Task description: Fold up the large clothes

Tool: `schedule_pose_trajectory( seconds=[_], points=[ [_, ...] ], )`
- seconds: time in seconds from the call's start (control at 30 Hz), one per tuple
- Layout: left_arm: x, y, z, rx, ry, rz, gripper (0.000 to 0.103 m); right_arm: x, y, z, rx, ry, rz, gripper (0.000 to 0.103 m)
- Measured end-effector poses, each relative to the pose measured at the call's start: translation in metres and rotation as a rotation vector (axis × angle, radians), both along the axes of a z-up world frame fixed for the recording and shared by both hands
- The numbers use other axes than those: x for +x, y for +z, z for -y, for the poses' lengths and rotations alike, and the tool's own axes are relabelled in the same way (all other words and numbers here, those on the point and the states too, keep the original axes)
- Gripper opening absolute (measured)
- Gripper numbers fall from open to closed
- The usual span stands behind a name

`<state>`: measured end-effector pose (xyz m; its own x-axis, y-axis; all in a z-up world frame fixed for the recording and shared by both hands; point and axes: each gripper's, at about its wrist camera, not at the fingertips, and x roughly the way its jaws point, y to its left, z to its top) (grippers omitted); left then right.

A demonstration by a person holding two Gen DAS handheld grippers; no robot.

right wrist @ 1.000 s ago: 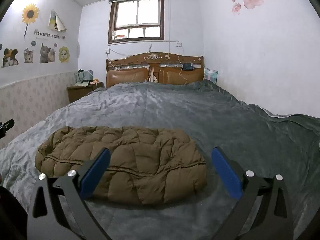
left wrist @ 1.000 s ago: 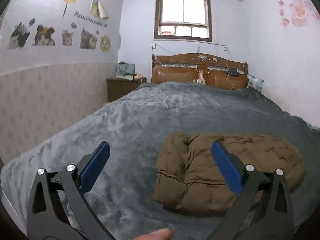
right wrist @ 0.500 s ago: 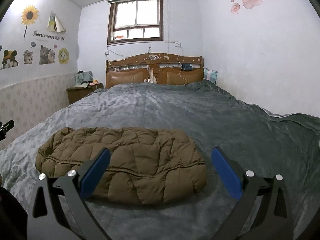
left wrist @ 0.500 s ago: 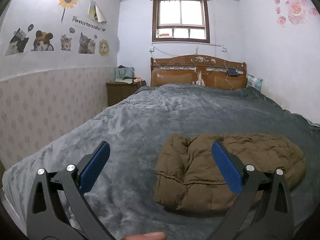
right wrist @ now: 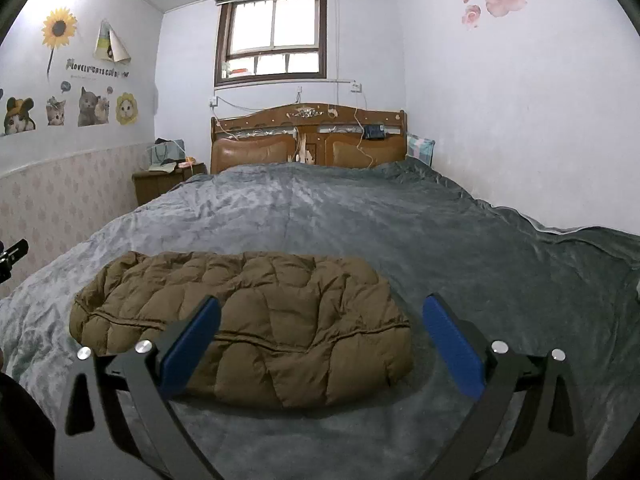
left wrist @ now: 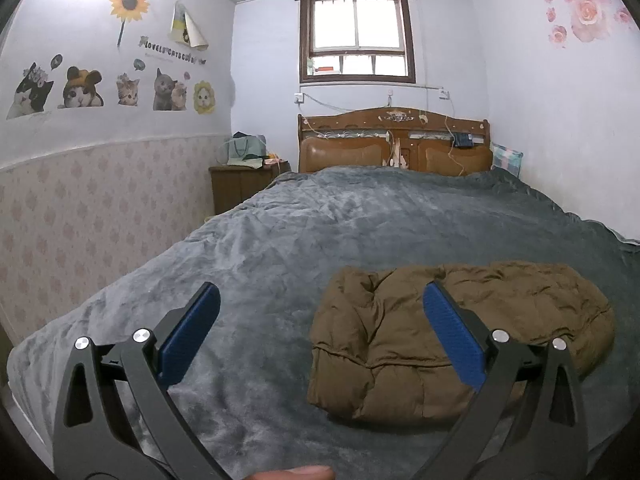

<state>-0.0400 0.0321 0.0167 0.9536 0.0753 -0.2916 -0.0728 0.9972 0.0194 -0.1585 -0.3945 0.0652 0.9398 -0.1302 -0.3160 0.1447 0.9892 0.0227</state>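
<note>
Tools, two, left tool (left wrist: 320, 320) and right tool (right wrist: 320, 328), gape empty above one folded jacket (right wrist: 248, 320).

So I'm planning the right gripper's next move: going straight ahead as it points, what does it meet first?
Probably the folded brown jacket; the open right gripper points at its right end, though depth is unclear.

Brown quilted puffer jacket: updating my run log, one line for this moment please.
brown quilted puffer jacket: folded on grey plush blanket | left gripper: open, clear | right gripper: open, clear
</note>
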Motion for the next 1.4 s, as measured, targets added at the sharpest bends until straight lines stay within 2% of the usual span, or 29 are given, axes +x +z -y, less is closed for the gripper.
schedule_pose_trajectory(
  seconds=[0.67, 1.4],
  points=[
    [0.004, -0.0029, -0.0006, 0.026, 0.007, -0.007, 0.1, -0.0008, -0.0012, 0.0025, -0.001, -0.004, -0.021, 0.101],
    [-0.0001, -0.0006, -0.0034, 0.009, -0.019, 0.005, 0.1, -0.001, 0.0, 0.0027, -0.002, -0.005, -0.024, 0.101]
  ],
)
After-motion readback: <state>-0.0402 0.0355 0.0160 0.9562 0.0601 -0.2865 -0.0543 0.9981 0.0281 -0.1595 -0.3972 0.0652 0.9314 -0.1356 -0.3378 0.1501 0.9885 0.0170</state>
